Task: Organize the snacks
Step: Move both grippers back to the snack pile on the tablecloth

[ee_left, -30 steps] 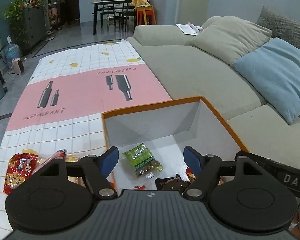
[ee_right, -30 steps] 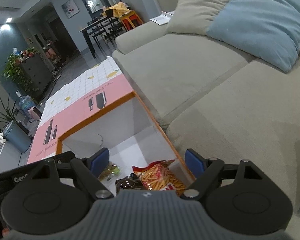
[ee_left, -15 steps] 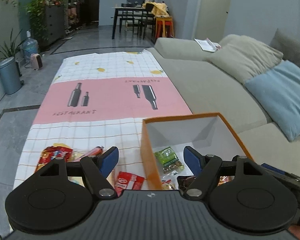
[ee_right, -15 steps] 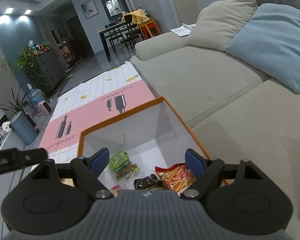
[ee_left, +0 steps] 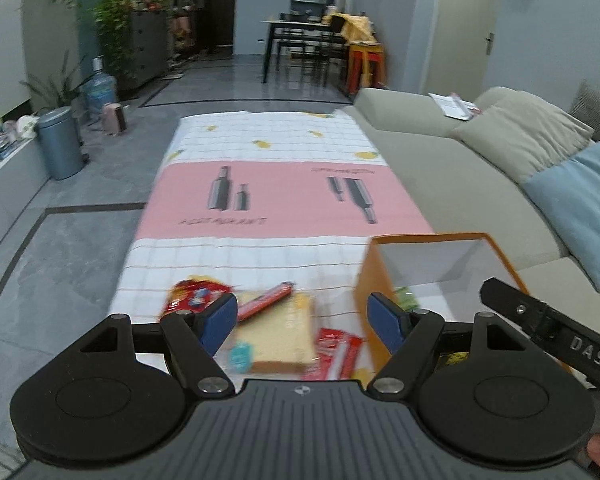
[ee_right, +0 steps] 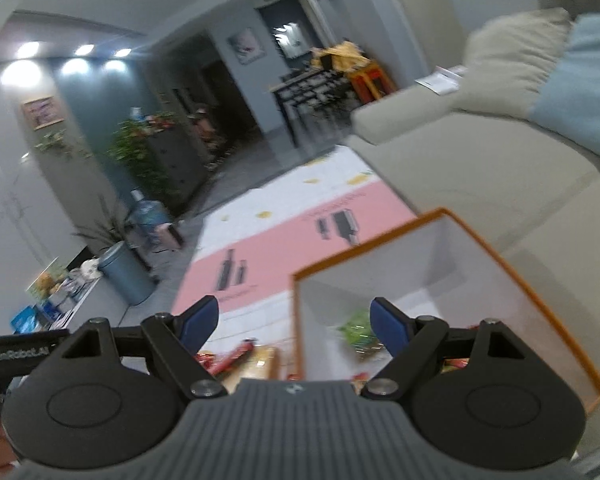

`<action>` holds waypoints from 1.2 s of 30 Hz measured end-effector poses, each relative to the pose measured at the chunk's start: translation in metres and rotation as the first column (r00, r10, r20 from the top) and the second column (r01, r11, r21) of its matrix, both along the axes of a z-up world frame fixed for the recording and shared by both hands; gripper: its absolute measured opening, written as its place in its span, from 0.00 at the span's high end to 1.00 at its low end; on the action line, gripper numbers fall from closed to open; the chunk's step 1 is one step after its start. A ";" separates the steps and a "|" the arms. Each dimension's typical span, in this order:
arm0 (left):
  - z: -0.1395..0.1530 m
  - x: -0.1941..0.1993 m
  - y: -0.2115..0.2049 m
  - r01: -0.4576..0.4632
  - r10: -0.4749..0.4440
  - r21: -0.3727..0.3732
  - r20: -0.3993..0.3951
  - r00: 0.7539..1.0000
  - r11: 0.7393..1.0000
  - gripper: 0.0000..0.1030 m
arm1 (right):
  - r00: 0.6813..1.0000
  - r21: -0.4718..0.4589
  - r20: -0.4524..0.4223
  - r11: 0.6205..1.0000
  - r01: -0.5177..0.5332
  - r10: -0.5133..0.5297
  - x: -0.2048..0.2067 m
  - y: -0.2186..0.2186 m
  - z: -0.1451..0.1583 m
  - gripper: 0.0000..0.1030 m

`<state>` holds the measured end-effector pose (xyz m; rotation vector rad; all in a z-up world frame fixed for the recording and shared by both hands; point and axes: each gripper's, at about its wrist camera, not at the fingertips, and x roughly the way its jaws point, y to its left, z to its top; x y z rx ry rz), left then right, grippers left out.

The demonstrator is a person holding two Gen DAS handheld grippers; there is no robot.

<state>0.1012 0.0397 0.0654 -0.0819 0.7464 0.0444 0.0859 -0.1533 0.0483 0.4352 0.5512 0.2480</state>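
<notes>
Surface: a cloth [ee_left: 284, 200] lies flat on the floor beside the sofa [ee_left: 452, 168], white grid with a pink band printed with bottles.
Room: grey tile floor [ee_left: 60, 232], a dining table [ee_left: 300, 40] at the far end, plants [ee_left: 116, 36], a water jug [ee_left: 99, 90] and a bin [ee_left: 60, 142] on the left; beige and blue cushions [ee_left: 580, 200] on the sofa.
Box: an orange-edged box [ee_left: 444, 256] stands open on the cloth next to the sofa, white inside, with a green packet [ee_right: 356, 330] on its bottom.
Snacks: a red bag [ee_left: 192, 294], a red stick [ee_left: 266, 300], a wrapped bread slice [ee_left: 280, 336] and a red flat packet [ee_left: 336, 354] lie on the cloth just left of the box.
Left gripper: [ee_left: 302, 318] spread wide, nothing between the blue pads, over the loose snacks.
Right gripper: [ee_right: 294, 320] spread wide and empty, straddling the box's near left wall.
Change: a second ago both views looked down into the box; now both have pulled back and up, the left one swung left so the box sits at its right edge.
Textures: glossy crinkled wrappers, stiff card box, soft woven sofa fabric; both views are motion-blurred.
</notes>
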 end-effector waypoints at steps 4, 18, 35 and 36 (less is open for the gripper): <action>-0.004 -0.004 0.033 -0.075 0.075 -0.006 -0.004 0.997 0.997 0.15 | 0.998 -0.020 0.037 0.998 -0.055 0.056 -0.008 0.033 0.002 0.21; -0.051 0.007 0.121 -0.318 0.314 -0.039 -0.087 0.945 0.947 0.15 | 0.966 -0.198 -0.097 0.947 -0.255 0.240 0.012 0.167 -0.052 0.21; -0.099 0.041 0.162 -0.404 0.376 -0.109 -0.213 0.902 0.908 0.16 | 0.943 -0.150 -0.326 0.989 0.017 -0.066 0.132 0.203 -0.117 0.33; -0.099 0.043 0.163 -0.405 0.374 -0.121 -0.215 0.902 0.906 0.16 | 0.941 -0.171 -0.325 0.985 0.037 -0.091 0.137 0.207 -0.120 0.36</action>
